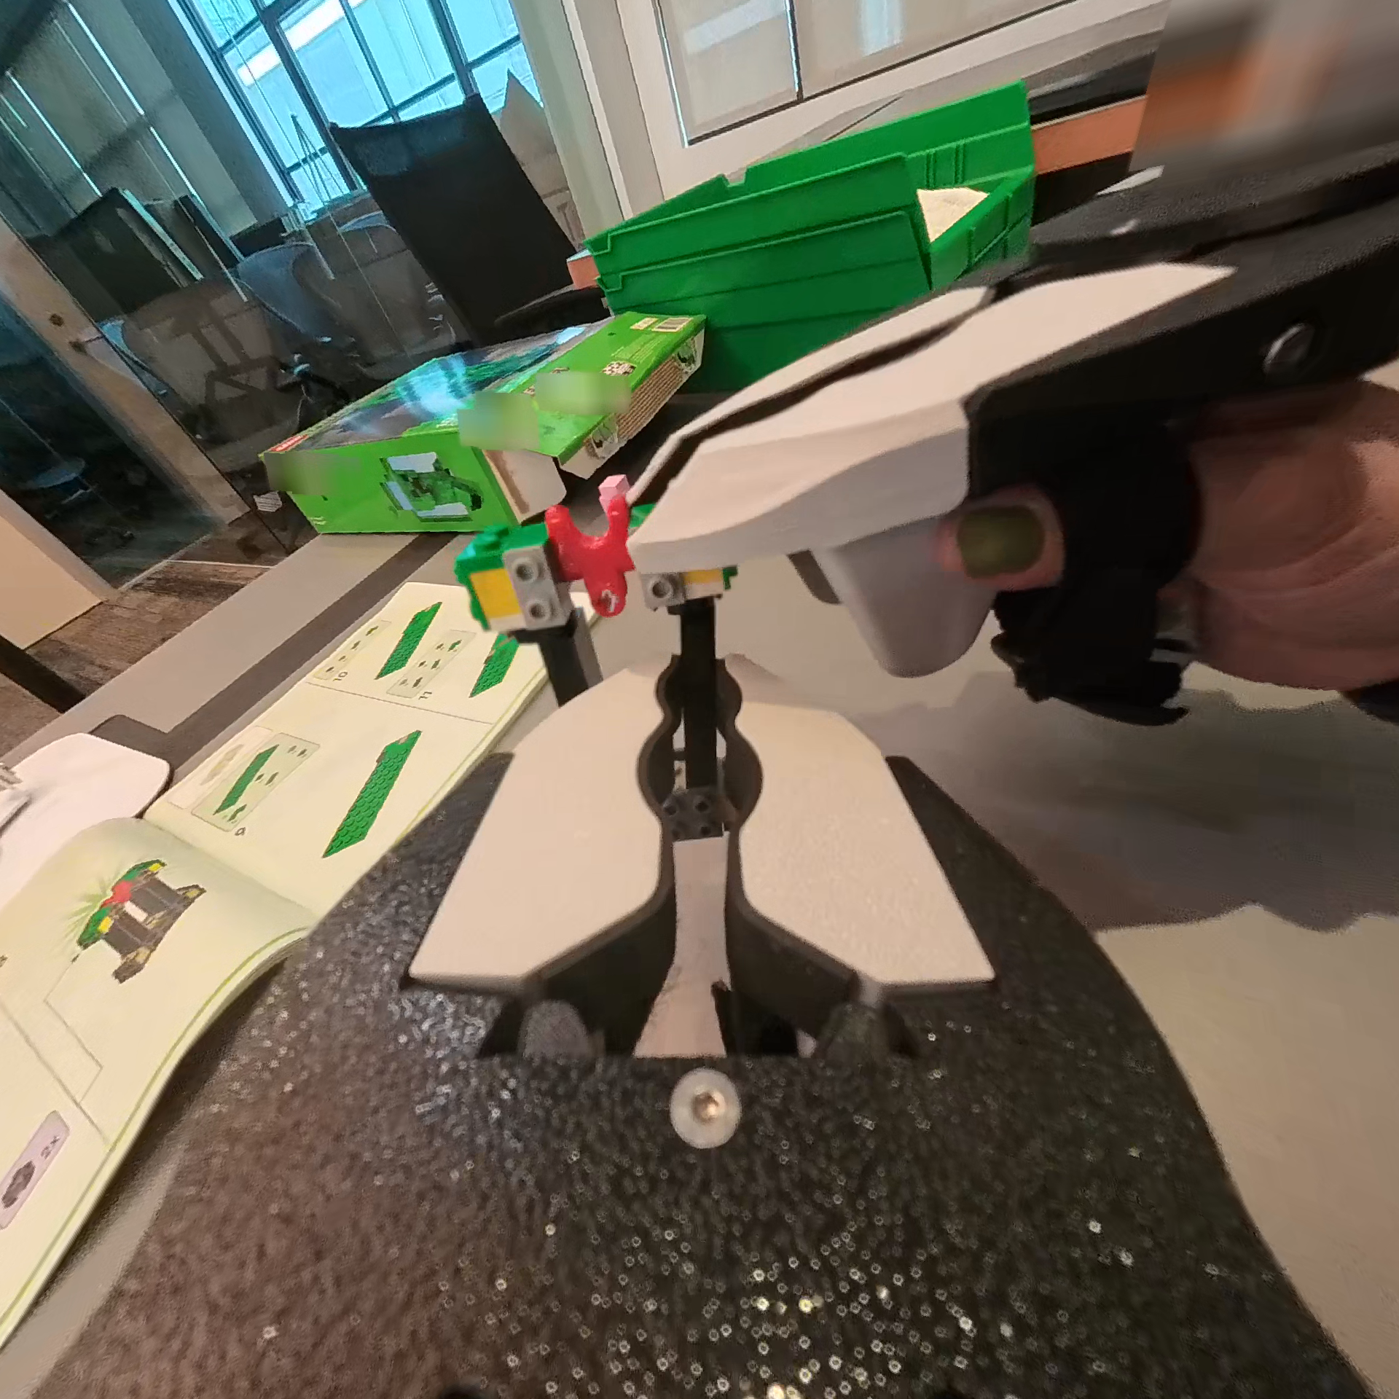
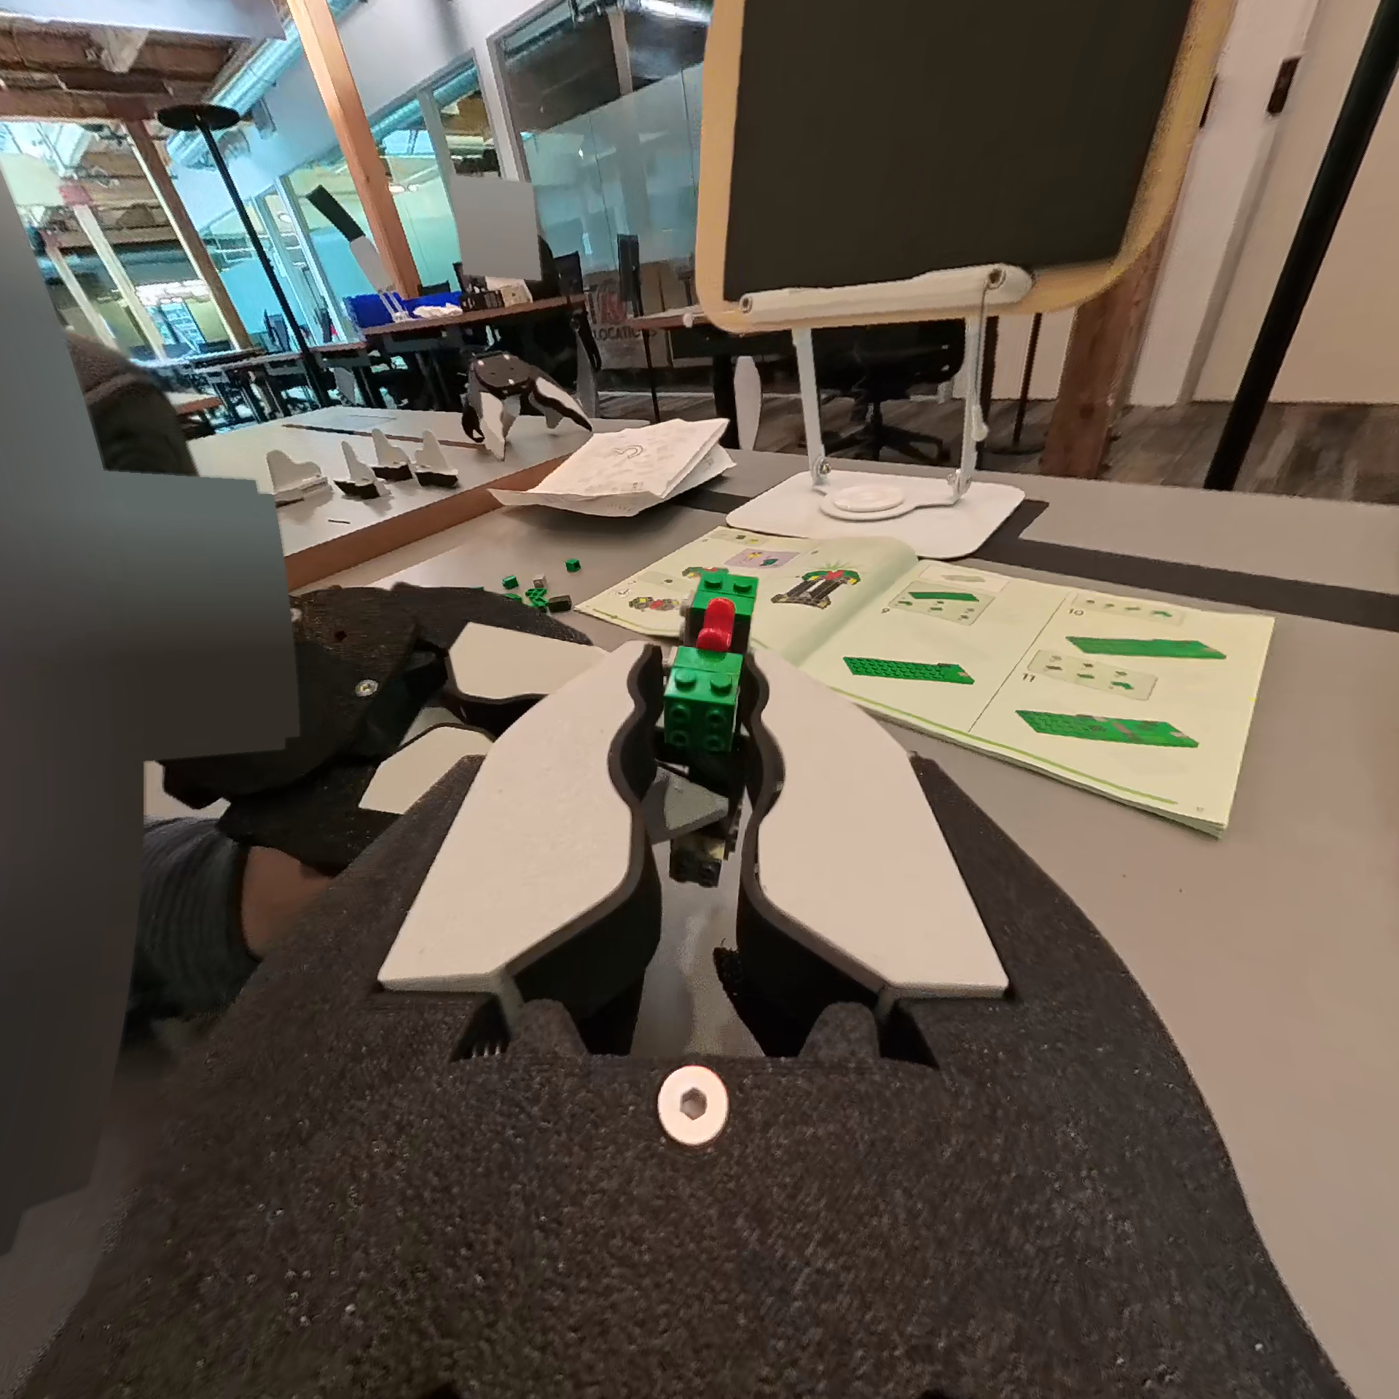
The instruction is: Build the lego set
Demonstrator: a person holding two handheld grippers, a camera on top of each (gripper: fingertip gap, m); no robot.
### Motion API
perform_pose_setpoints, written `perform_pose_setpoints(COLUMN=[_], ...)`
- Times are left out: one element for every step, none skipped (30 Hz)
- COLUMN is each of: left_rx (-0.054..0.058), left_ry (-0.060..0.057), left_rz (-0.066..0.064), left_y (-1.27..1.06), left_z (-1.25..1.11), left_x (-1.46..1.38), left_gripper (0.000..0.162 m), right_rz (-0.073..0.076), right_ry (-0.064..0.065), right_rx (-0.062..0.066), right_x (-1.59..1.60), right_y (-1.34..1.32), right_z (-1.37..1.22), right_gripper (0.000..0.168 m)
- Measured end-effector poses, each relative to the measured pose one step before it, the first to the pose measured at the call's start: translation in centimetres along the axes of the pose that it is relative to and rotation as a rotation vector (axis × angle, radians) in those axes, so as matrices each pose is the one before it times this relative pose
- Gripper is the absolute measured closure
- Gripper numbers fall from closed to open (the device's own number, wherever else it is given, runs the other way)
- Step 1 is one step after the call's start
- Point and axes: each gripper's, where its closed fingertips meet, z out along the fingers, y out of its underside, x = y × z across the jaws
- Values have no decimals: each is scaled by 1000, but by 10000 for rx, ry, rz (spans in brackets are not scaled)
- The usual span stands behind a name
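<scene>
A small lego model [image 1: 500, 575] has green, yellow and grey bricks on top, a red piece [image 1: 587, 549] in the middle and black legs [image 1: 698, 681]. It is held above the table. My left gripper [image 1: 696, 681] is shut on one black leg from below. My right gripper [image 1: 651, 515] comes in from the right and is shut on the model's right green end. In the right wrist view my right gripper [image 2: 700, 658] clamps a green block [image 2: 700, 700], with the red piece [image 2: 715, 624] just beyond. My left gripper [image 2: 484, 711] lies low on the left, its tips hidden.
An open instruction booklet [image 2: 984, 666] lies on the grey table, also in the left wrist view [image 1: 227, 795]. A green set box [image 1: 424, 447] and stacked green bins [image 1: 795, 250] stand behind. Loose small bricks [image 2: 537, 594], a paper bag [image 2: 628, 469] and a white stand base [image 2: 878, 507] lie farther off. Left and right tips are no more than a few centimetres apart.
</scene>
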Motion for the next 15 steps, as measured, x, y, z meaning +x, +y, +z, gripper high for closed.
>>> perform_pose_setpoints(left_rx=[22, 71, 81, 75, 57, -30, -20, -38, -69, -64, -80, -78, -56, -74, -56], left_ry=[81, 140, 81, -15, 20, 22, 57, 62, 37, 5, -32, 3, 44, -1, -93], left_rz=[-17, 9, 5, 90, 112, 27, -66, -89, -50, -5, 13, -11, -71, -95, -90], left_y=[-53, -152, -192, -246, -209, 7, 91, 123, 132, 126, 146, 151, 144, 187, 183], left_z=[37, 29, 25, -5, 2, 43, 67, 49, 54, 37, 26, -1, -48, -124, -249], left_x=[150, 287, 323, 188, 144, 42, 33, 27, 15, -13, -73, -56, -28, -137, -337], left_gripper=[155, 155, 155, 155, 155, 155, 155, 154, 155, 155, 155, 155, 155, 155, 155], right_rz=[-62, 6, 14, 192, 285, 234, 185, 155, 123, 71, 24, 51, 81, 48, 38], right_ry=[-61, 14, 42, -91, 12, -32, 6, 12, 3, 23, 50, 1, 29, 45, 83], right_rx=[67, -56, 22, 163, 90, 22, 16, 65, 22, -5, 42, 172, 183, 256, 219], right_x=[-225, -62, 57, -21, 149, 107, 137, 106, 99, 128, 156, 118, 221, 305, 414], right_y=[8, 236, 129, -97, -43, 37, 70, 16, 52, 62, -20, -242, -356, -555, -582], right_z=[60, 117, 54, -31, -46, -12, -11, -20, 1, 4, -19, -74, -94, -134, -185], right_gripper=[149, 149, 149, 149, 149, 149, 149, 149, 149, 149, 149, 149, 149, 149, 149])
